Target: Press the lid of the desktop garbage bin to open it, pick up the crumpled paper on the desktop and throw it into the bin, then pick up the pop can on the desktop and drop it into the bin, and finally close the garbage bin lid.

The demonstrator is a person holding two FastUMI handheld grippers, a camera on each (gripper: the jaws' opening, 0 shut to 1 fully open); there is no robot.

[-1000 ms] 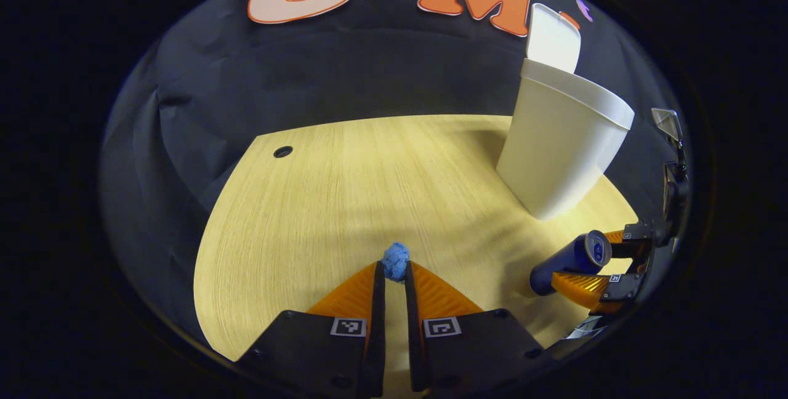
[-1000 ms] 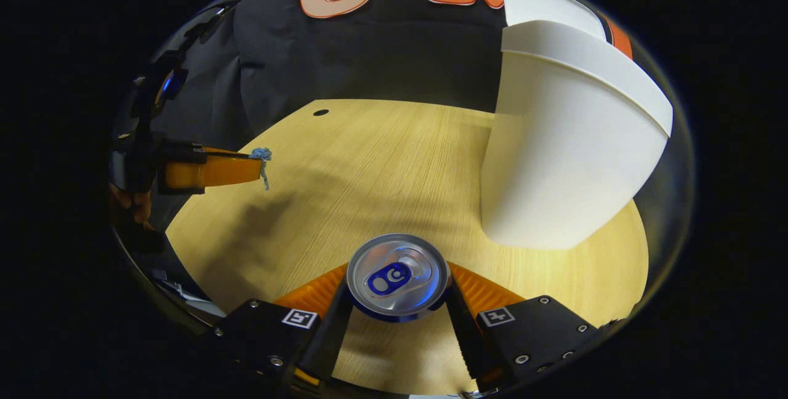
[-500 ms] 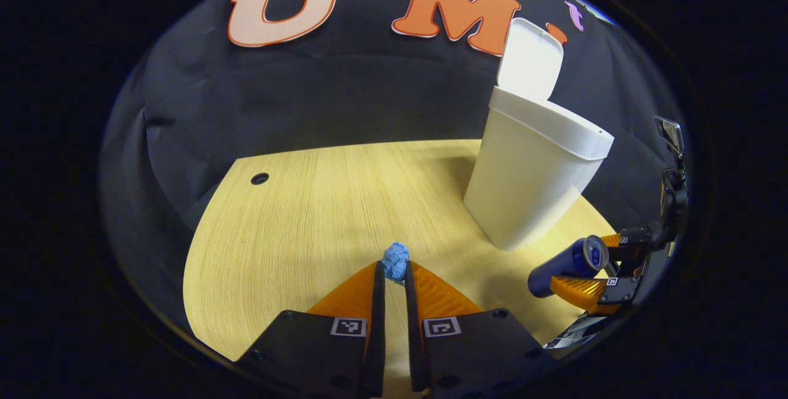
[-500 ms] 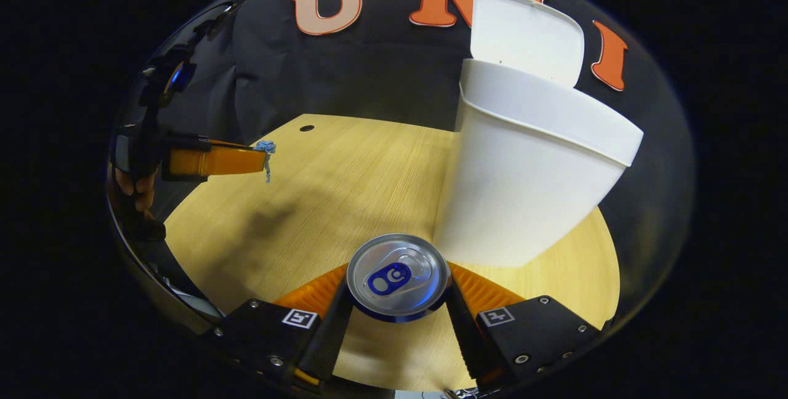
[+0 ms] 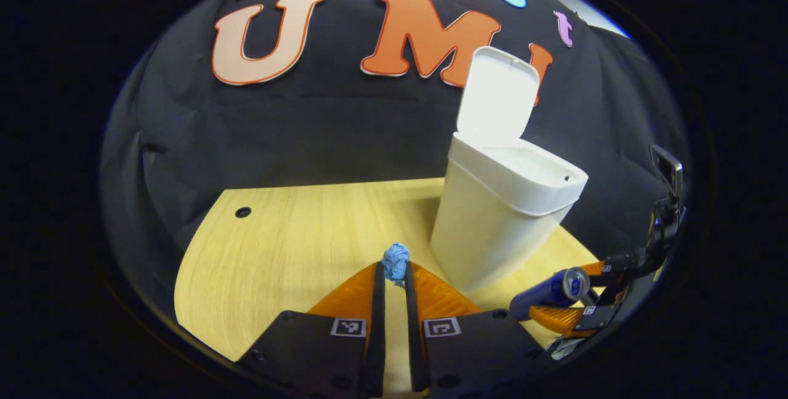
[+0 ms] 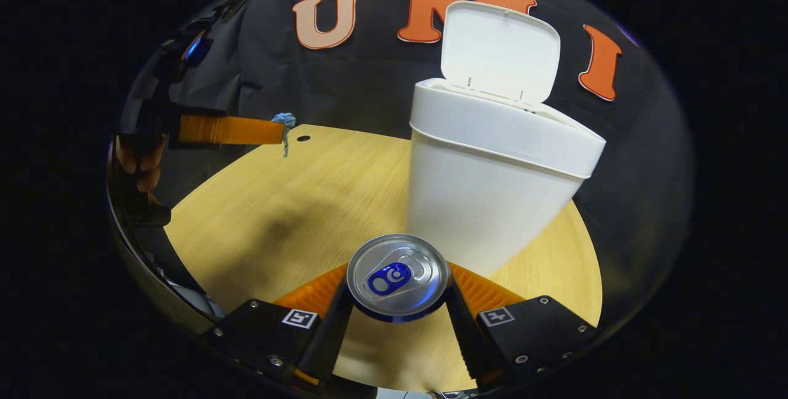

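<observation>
A small blue crumpled paper (image 5: pixel 395 261) is pinched at the tips of my left gripper (image 5: pixel 394 271), held above the wooden desk (image 5: pixel 295 245). From the right gripper view that paper (image 6: pixel 284 120) hangs off the left gripper (image 6: pixel 280 130) at the far left. My right gripper (image 6: pixel 397 288) is shut on a blue pop can (image 6: pixel 398 276), whose silver top faces the camera. The left gripper view has the can (image 5: pixel 548 291) low at the right. The white bin (image 6: pixel 492 171) stands with its lid (image 6: pixel 500 51) flipped up; the bin (image 5: pixel 502 214) is ahead and right of the paper.
A person's hand (image 6: pixel 138 162) holds the left gripper at the far left. A small round hole (image 5: pixel 243 212) lies in the desk near its back left edge. Black cloth wall rises behind the desk. Bare wood stretches left of the bin.
Both grippers have risen with their loads: the bin now sits lower in both views, its open top and raised lid showing more fully. Grips are unchanged.
</observation>
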